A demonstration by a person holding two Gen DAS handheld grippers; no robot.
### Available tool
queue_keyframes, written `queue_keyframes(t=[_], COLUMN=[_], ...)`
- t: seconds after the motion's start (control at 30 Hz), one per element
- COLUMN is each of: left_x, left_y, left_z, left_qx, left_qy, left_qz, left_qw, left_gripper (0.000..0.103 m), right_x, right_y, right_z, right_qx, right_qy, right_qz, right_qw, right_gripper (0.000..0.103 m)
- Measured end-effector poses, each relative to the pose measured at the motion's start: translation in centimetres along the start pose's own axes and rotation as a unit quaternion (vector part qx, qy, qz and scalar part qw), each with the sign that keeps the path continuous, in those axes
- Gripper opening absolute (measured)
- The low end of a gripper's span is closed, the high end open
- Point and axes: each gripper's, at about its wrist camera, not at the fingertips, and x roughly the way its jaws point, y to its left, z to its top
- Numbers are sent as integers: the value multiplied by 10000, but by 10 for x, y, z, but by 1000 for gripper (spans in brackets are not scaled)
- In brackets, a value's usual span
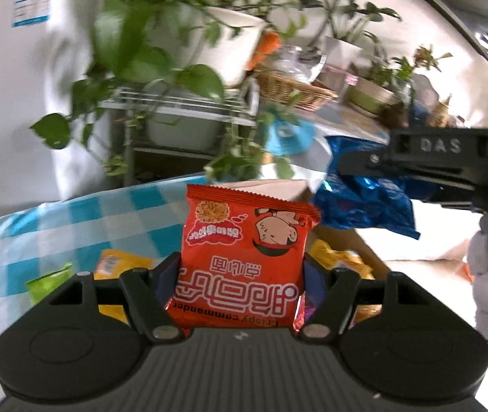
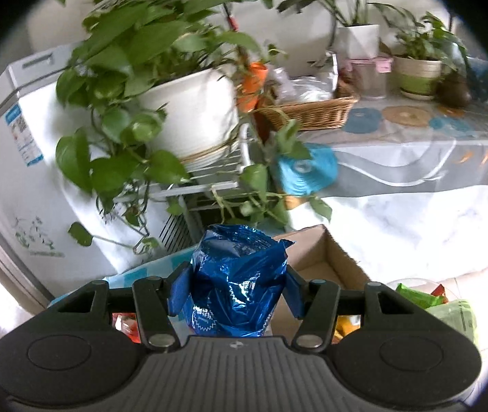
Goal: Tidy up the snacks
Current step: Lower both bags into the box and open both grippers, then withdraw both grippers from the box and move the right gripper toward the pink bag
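Your left gripper (image 1: 242, 267) clamps one red noodle-snack packet (image 1: 247, 240), flat and upside down, cartoon figure on its front; your right gripper (image 2: 235, 286) squeezes one crumpled shiny blue foil bag (image 2: 235, 285). Both packets ride in the air above a checked blue-and-white worktop (image 1: 72, 219). Beyond: one open cardboard box (image 2: 326, 261), loose yellow (image 1: 117, 262) and green packets (image 2: 450, 312), one wicker basket (image 2: 312, 111).

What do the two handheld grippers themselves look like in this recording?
Both are matte black plastic: a ribbed grey centre plate, round housings either side, silver pivot screws on the linkage arms, dark blue pads on the fingers. Seen from the left gripper, the right gripper bears raised "DAS" lettering.
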Motion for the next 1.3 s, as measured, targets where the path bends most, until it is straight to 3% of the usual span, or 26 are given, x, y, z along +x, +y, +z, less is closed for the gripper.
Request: queue_keyframes(t=[0.5,0.63,0.77,1.03,1.3], left_x=[34,33,20,-5,1], left_y=[-54,-61,-56,-13,19], left_z=[0,5,9,1,-49], left_qx=[-16,-42,124,105,-282], left_qy=[258,236,101,8,516], left_qz=[-377,-476,-422,92,714], left_qw=[9990,9986,9990,9999,9957], left_gripper=[70,75,80,84,84], right_x=[-5,-2,-6,-11,-22], right_y=[-40,-44,-47,-46,-30], right_z=[6,6,6,5,-9], right_qx=[498,622,777,888,709], right_qy=[-79,-79,-135,-172,-30], right_qz=[-211,-176,-43,169,399], right_qw=[9985,9979,9969,9958,9967], right_gripper=[62,64,83,88,91])
